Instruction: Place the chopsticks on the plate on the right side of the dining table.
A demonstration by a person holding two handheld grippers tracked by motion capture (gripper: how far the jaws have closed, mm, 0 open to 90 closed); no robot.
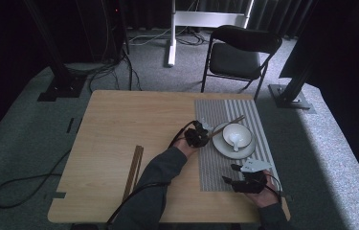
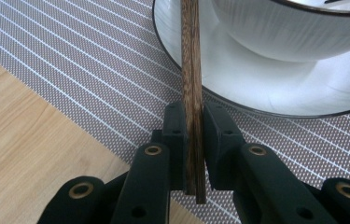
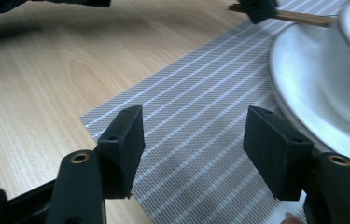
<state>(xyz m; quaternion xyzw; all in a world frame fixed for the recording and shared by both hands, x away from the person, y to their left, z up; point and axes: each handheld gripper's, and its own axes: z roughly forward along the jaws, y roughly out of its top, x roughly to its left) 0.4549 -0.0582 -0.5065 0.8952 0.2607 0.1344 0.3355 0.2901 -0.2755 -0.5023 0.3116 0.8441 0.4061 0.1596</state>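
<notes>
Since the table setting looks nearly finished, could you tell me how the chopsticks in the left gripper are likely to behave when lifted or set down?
The chopsticks look like stiff wood, so they probably won't bend. Held near one end by the left gripper, they may pivot. Laid across the plate rim, they could slide or roll off.

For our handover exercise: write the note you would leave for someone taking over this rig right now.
Left gripper: shut on chopsticks, their far end lying over the plate rim.
Right gripper: open, empty, over the near edge of the mat.
Bowl with spoon sits on the plate on the mat.
A second chopstick pair lies on the table, left of the mat.
Left: probably placing the held pair.
</notes>
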